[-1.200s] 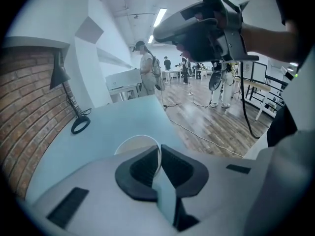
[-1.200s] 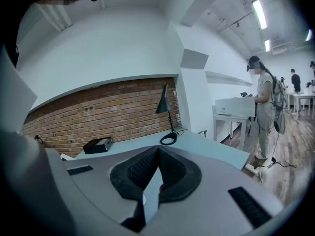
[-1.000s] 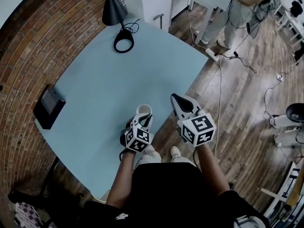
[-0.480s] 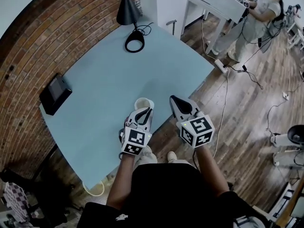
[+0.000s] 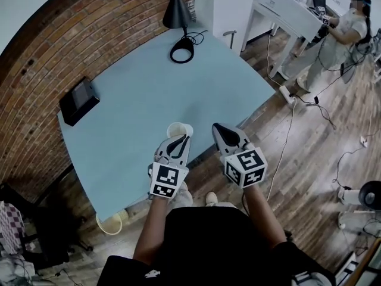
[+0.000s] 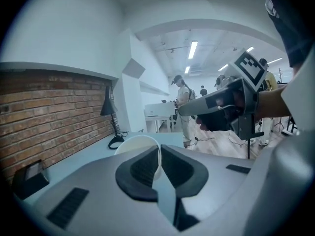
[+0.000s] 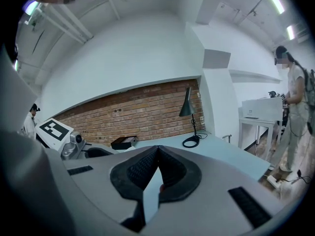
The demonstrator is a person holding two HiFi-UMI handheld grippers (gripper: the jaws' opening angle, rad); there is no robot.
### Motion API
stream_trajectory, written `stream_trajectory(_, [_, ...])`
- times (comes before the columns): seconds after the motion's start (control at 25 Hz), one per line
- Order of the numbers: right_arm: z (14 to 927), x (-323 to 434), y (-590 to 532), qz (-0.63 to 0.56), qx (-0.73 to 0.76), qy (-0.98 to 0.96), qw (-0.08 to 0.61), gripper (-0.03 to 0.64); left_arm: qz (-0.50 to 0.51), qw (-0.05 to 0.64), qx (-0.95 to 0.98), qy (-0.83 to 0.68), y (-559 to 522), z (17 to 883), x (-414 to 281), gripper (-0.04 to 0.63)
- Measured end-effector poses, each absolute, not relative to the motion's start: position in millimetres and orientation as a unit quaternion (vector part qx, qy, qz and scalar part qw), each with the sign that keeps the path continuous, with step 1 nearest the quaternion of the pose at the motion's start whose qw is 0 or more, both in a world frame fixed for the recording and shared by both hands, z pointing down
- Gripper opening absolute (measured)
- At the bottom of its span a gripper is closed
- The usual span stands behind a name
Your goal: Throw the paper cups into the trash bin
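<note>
A white paper cup (image 5: pixel 179 129) hangs above the near edge of the light blue table (image 5: pixel 143 100). My left gripper (image 5: pixel 177 142) is shut on it, its jaws pinching the rim wall. In the left gripper view the cup's (image 6: pixel 140 144) open mouth sits just past the left gripper's (image 6: pixel 159 154) jaws. My right gripper (image 5: pixel 218 128) floats beside it to the right, over the wooden floor, shut with nothing held. Its jaws meet at the tips in the right gripper view (image 7: pixel 157 149). A pale round rim (image 5: pixel 113 222), possibly the trash bin, shows on the floor below the table's near corner.
A black desk lamp (image 5: pixel 178 5) with a ring base (image 5: pixel 182 49) stands at the table's far end. A black box (image 5: pixel 79 101) lies at its left edge by the brick wall. A person (image 5: pixel 348 28) stands far right by a white desk; cables (image 5: pixel 286 136) run across the floor.
My left gripper has lifted the cup up off the table. The right gripper has shifted slightly beside it. The head view has swung, bringing the pale rim under the table into sight.
</note>
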State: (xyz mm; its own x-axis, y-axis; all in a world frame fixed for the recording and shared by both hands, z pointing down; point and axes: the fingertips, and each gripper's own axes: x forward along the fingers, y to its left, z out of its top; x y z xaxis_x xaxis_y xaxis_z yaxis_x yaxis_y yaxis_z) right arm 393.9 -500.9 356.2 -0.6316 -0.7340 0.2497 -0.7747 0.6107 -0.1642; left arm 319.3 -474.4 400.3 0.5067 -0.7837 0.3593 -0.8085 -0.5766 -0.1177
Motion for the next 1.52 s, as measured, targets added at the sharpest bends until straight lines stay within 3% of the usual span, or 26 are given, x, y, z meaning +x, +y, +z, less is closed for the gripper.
stream_trajectory(0.68, [339, 342, -434, 0.09, 0.273, -0.955, 0.07, 0.005, 0.132, 0.013, 0.79, -0.598, -403, 348, 288, 0.028])
stream_trajectory(1.52, [332, 215, -373, 0.071, 0.109, -0.988, 0.081, 0.005, 0.116, 0.02, 0.674, -0.73, -324, 331, 170, 0.028])
